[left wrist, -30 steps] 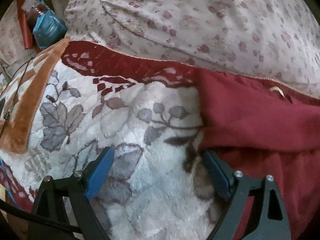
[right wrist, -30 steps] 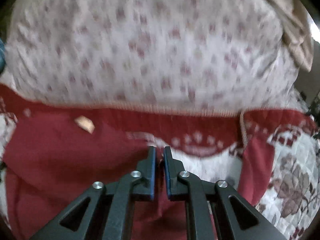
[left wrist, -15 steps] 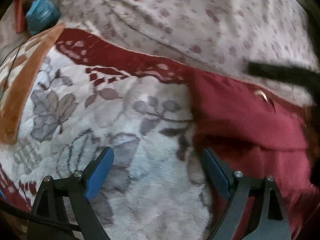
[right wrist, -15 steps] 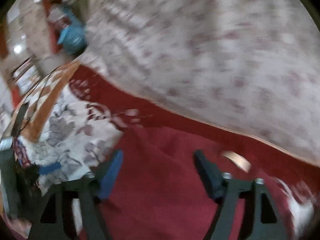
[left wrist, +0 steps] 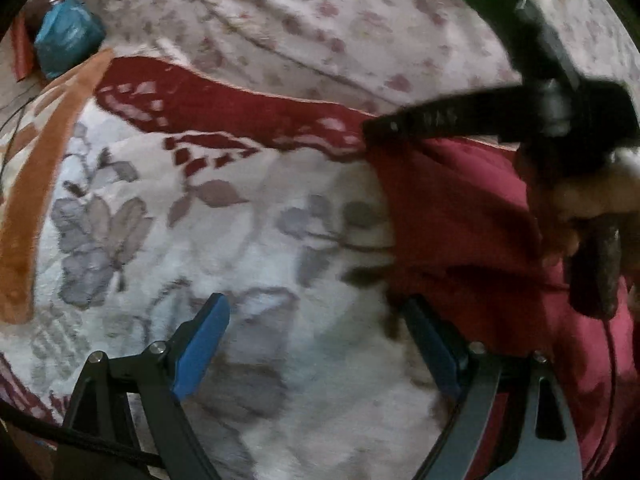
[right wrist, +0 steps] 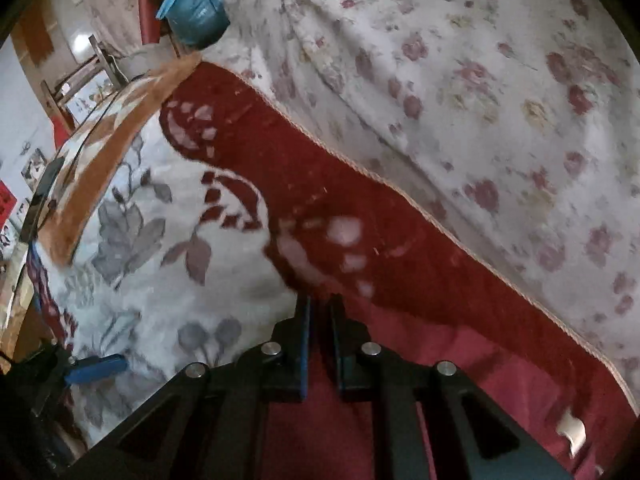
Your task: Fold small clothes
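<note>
Since the earlier frames the right gripper (right wrist: 320,300) has swung across from the garment's middle to its upper left corner, opening wide on the way and closing again, while the left gripper (left wrist: 316,344) has kept much the same station with only a slight drift. Right gripper jaws are now drawn together to a narrow slit; in the left wrist view its tip (left wrist: 390,128) sits at the corner of the dark red garment (left wrist: 460,216), and in its own view red fabric lies between and under the pads, so a pinch on the corner is probable, though blur prevents confirming that cloth is clamped. The corner is the natural pick point: lifting it would let the edge be carried over to form a fold. Left gripper stands wide and empty, one blue pad (left wrist: 200,344) over the blanket and the other at the garment's left edge, placed as if to take or pin the lower corner. The garment lies flat on the bed, to the right of the left gripper, with a small pale tag (right wrist: 570,428) near its collar side; it reads as soft, matte knit with shallow creases. It rests on a plush white blanket (left wrist: 240,248) with grey leaf motifs and a red patterned border (right wrist: 320,184), fleecy and thick. A thin floral quilt (right wrist: 480,80) with a corded edge lies beyond, and a blue bag (right wrist: 196,12) sits at the bed's far end
</note>
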